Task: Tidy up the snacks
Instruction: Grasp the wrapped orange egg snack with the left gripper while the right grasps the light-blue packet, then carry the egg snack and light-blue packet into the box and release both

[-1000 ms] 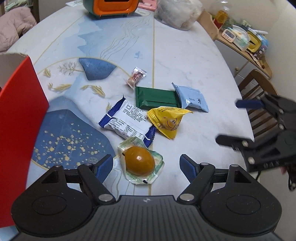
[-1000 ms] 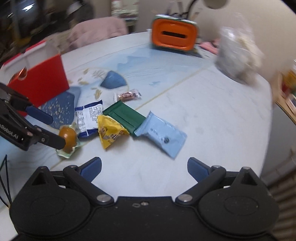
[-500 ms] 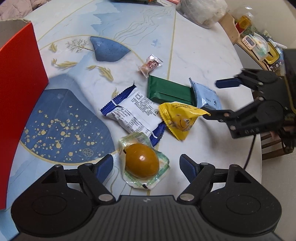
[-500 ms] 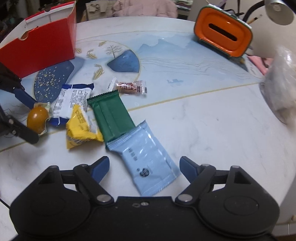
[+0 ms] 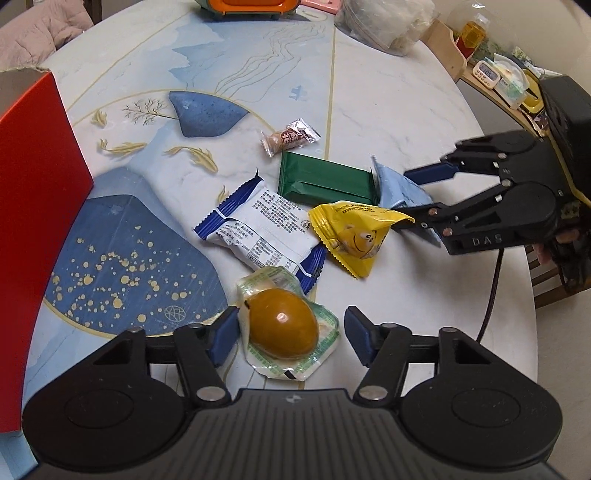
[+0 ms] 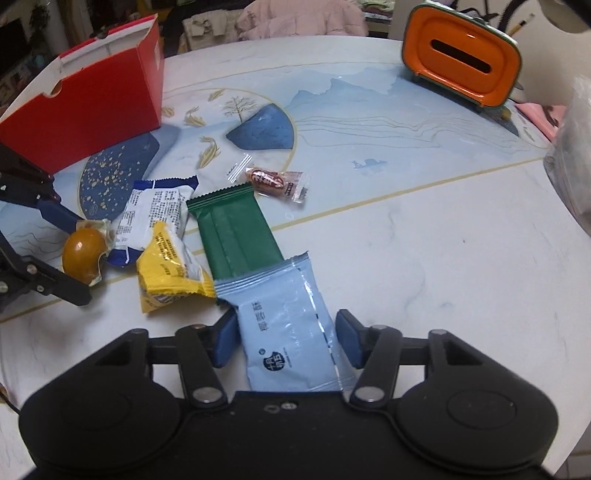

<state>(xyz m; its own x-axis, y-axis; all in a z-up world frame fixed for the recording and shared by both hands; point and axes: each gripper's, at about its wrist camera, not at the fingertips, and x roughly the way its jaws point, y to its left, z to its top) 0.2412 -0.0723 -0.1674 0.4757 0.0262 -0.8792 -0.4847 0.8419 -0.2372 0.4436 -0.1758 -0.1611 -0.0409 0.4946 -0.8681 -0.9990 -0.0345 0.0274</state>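
Observation:
A brown egg in a clear wrapper [image 5: 282,328] lies on the table between the jaws of my left gripper [image 5: 291,332]. They are closing: one pad touches the wrapper, the other stands apart. My right gripper [image 6: 286,339] is closing on a light blue packet [image 6: 288,332], both pads at its side edges. A green bar [image 5: 325,181], a yellow pouch [image 5: 354,236], a white-and-blue packet [image 5: 262,225] and a small candy [image 5: 290,136] lie between the grippers. The open red box [image 6: 92,110] stands at the left.
An orange box [image 6: 461,62] and a clear plastic bag [image 5: 384,22] sit at the table's far side. A cluttered side shelf [image 5: 491,74] stands past the right edge. A pink garment [image 6: 295,18] lies behind the table.
The right gripper came down over the light blue packet and narrowed onto it. The left jaws narrowed around the egg, which stayed in place.

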